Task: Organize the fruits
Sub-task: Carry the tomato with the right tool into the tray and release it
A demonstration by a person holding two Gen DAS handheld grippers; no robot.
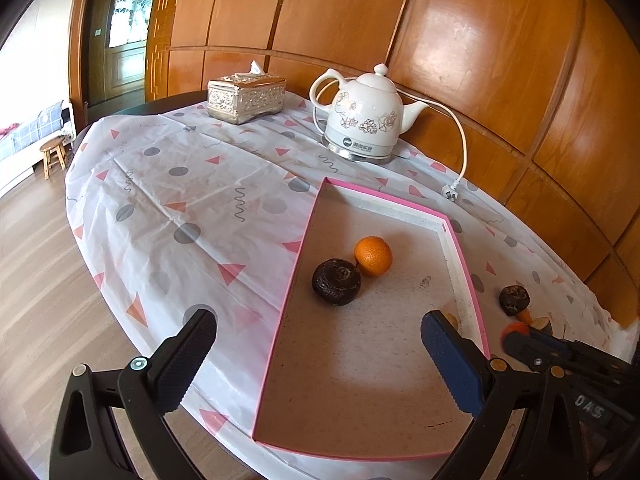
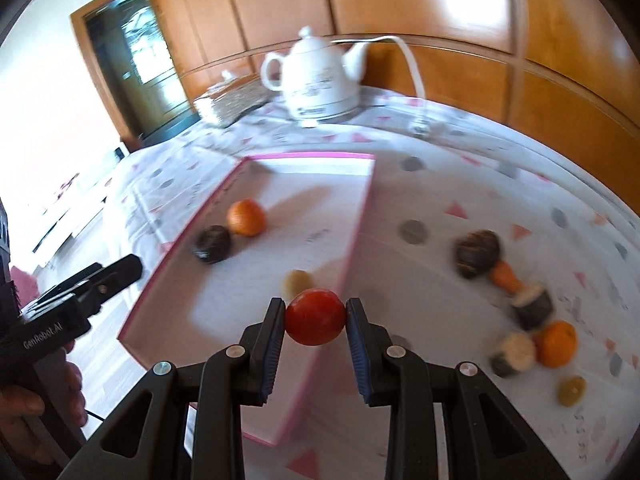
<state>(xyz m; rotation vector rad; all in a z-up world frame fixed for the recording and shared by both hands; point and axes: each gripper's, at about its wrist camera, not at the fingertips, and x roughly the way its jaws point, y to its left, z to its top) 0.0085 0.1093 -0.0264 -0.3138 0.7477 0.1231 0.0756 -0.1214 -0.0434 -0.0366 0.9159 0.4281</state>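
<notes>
Right wrist view: the right gripper [image 2: 315, 322] clamps a red tomato [image 2: 315, 317] between its fingertips, above the near right wall of the pink-rimmed box [image 2: 352, 236]. The left gripper [image 1: 320, 334] hangs spread wide and empty over that box, short of the orange [image 1: 373, 256] and dark fruit [image 1: 337, 281] inside.

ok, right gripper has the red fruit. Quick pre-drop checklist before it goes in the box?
1. Grip: right gripper shut on the red fruit, both pads touching. ok.
2. Position: fruit appears above the box's right wall, not plainly inside. not ok.
3. Landing space: box floor bare near the front; orange and dark fruit sit farther back. ok.
4. Left gripper open, hovering over the box's near end; may crowd the drop. cannot tell.
5. Height above the floor: blurred. cannot tell.
</notes>
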